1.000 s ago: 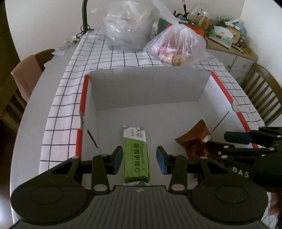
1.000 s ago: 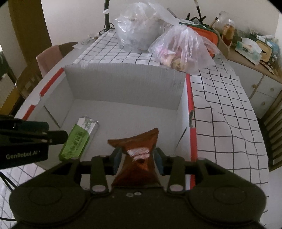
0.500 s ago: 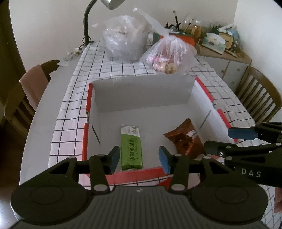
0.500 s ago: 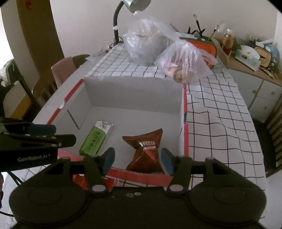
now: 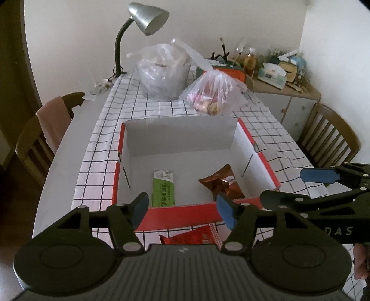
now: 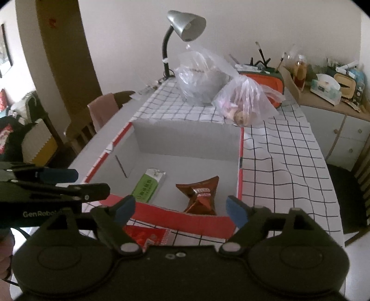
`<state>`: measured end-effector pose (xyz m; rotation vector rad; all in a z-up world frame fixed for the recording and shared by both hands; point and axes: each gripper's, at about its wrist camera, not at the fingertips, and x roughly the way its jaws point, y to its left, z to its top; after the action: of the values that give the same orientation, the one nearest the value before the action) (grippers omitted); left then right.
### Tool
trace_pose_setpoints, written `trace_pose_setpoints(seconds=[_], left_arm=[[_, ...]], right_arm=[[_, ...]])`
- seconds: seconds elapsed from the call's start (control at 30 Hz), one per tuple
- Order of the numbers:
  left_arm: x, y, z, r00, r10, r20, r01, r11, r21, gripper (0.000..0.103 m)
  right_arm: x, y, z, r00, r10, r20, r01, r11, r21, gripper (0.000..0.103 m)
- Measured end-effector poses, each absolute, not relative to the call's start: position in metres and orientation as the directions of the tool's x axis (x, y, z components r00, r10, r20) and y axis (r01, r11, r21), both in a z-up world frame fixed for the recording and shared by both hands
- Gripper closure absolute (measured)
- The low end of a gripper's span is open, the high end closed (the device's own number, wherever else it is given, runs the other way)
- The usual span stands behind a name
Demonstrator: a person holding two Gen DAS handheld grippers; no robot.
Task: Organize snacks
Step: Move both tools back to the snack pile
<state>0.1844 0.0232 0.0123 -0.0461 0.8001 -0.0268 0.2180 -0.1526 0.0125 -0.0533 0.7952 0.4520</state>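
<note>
Both snacks released a second ago; left claw [image 5: 182, 209] was closed around the green bar [image 5: 163, 188], right claw [image 6: 178, 209] around the brown pack [image 6: 200, 194]; now both claws are pulled back and up, out of the box [image 5: 178, 209], jaws opening, nothing between them; left about half spread, right wider; bar lies flat lower centre-left of the box floor, pack crumpled just right of it, apart, not touching; so two items look placed, this drop-off step reads as done; next pick is likely the red packet [image 5: 194, 236] on the desk [image 5: 60, 162] just in front of the box's near red wall, bottom centre of both views, partly hidden under the claw bodies; in the left view the right claw crosses the lower right edge, in the right view the left claw crosses the lower left, so the two sit close side by side and could clash when reaching for the same packet; near wall stands between packet and box floor, needs a lift over; farther back, upper centre: two clear plastic bags [image 5: 212, 95] on the checked cloth [image 5: 159, 108], maybe more snacks, contents unclear; grey lamp [image 5: 148, 18] top centre; chairs at both frame sides; cluttered cabinet upper right; none of these block the reach.
</note>
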Motion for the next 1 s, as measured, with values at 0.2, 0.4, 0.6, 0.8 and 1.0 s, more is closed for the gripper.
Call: trace_pose_setpoints(seconds=[0.2,0.4,0.6,0.8,1.0], left_arm=[[0.158,0.027,0.018,0.718,-0.037,-0.695,-0.019,0.997,-0.073,0.028],[0.132,0.032,0.017,0.723,-0.026,-0.691,-0.051,0.995,-0.091,0.023],[0.108,0.038,0.007,0.705,-0.005,-0.709,-0.085,0.992,-0.092,0.021],[0.086,0.05,-0.019,0.649,0.02,-0.76,-0.155,0.982,-0.106,0.021],[0.073,0.062,-0.054,0.587,0.033,-0.809,-0.202,0.974,-0.107,0.021]], right_arm=[[0.198,-0.162,0.021,0.61,0.406,-0.68,-0.44,0.888,0.136,0.006],[0.179,-0.174,0.022,0.609,0.425,-0.67,-0.465,0.875,0.132,0.0],[0.168,-0.185,0.005,0.594,0.407,-0.694,-0.463,0.879,0.119,0.0],[0.154,-0.194,-0.027,0.558,0.395,-0.73,-0.491,0.866,0.094,0.0],[0.152,-0.202,-0.06,0.512,0.382,-0.769,-0.51,0.856,0.086,0.0]])
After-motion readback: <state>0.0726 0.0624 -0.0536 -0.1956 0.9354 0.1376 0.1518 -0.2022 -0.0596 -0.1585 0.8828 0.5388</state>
